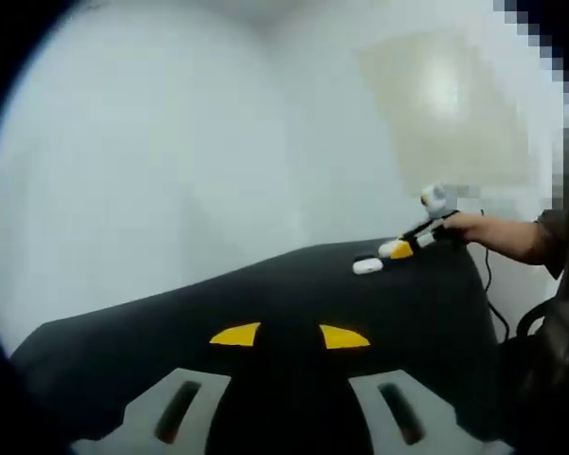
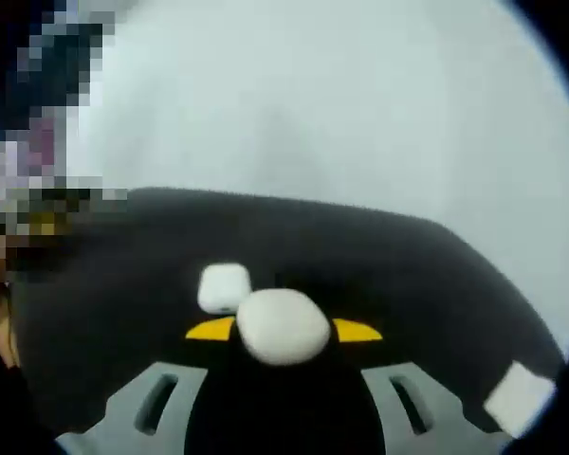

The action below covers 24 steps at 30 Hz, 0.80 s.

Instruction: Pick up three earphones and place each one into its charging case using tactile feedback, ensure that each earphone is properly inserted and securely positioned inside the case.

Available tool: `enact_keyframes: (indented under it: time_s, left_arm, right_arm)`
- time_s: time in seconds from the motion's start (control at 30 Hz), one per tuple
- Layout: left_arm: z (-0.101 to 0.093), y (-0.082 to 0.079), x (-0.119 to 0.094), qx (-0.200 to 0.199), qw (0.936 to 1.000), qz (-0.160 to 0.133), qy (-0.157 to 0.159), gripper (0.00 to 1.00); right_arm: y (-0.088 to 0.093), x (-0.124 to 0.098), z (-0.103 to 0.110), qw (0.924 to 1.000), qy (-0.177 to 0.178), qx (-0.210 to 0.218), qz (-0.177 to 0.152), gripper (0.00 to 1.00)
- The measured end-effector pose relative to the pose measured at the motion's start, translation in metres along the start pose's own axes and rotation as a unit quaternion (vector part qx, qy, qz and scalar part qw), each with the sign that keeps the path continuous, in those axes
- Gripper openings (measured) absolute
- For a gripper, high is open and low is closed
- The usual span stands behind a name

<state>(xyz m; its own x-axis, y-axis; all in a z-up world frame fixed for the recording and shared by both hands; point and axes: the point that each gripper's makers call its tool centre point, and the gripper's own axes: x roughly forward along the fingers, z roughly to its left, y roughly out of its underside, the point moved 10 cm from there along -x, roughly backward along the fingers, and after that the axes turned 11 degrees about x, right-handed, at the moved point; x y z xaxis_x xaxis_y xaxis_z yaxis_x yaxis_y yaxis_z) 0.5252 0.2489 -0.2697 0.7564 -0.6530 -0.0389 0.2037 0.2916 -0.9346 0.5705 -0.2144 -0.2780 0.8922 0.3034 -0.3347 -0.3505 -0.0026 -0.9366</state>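
While both grippers hang over the black table (image 1: 266, 294), the count runs thus.

Right gripper (image 2: 284, 332), right gripper view: yellow-tipped jaws either side of a rounded white case (image 2: 283, 325), which sits between the tips at the near edge of the picture. Whether the jaws press on it or merely bracket it cannot be told; blur hides any contact.

Second white case (image 2: 225, 287): squarish, just behind and to the left of the first, touching or nearly so.

White square item (image 2: 520, 398): at the lower right, near the table's edge, too soft to name; perhaps a third case or a lid.

Left gripper (image 1: 289, 335), left gripper view: jaws parted, nothing between them, bare black surface ahead.

Far across the table in that view: the other gripper in a person's hand (image 1: 488, 229), its yellow tips beside a small white case (image 1: 368, 266).

No earphone can be made out as a separate thing, and no case shows an open lid with a bud seated. By my judgement the task is early or mid-way; no insertion can be confirmed as done.

Obstructions: none on the table between the grippers. Pale wall (image 1: 171, 142) behind; a cable (image 1: 490, 284) trails off the far edge.
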Motion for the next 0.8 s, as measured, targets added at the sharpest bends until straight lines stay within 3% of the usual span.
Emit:
enact_keyframes:
  time_s: [0.3,0.33,0.43,0.53,0.63,0.73,0.8]
  left_arm:
    - [-0.001,0.001,0.000,0.003,1.0000,0.004,-0.002,0.19]
    - [-0.001,0.001,0.000,0.003,1.0000,0.004,-0.001,0.19]
    - [-0.001,0.000,0.000,0.002,1.0000,0.001,-0.004,0.19]
    - [-0.002,-0.001,0.000,0.003,1.0000,-0.001,-0.005,0.19]
    - [-0.002,-0.001,0.000,0.002,1.0000,-0.001,-0.005,0.20]
    - [-0.002,-0.002,0.000,0.004,1.0000,-0.005,-0.007,0.20]
    - [-0.002,-0.002,0.000,0.006,0.9999,-0.006,-0.009,0.20]
  right_arm:
    - [0.004,0.010,-0.005,0.9999,0.010,0.007,0.005,0.39]
    - [0.006,0.011,-0.005,0.9998,0.006,-0.005,0.017,0.39]
    - [0.003,0.006,-0.004,0.9992,0.008,-0.039,0.002,0.39]
    - [-0.010,-0.004,0.006,0.9956,0.020,-0.080,-0.045,0.39]
    - [-0.028,-0.010,0.029,0.9926,-0.037,-0.084,-0.079,0.39]
    - [-0.045,-0.012,0.060,0.9840,-0.111,-0.083,-0.112,0.39]
    - [-0.046,-0.008,0.085,0.9710,-0.196,-0.059,-0.123,0.39]
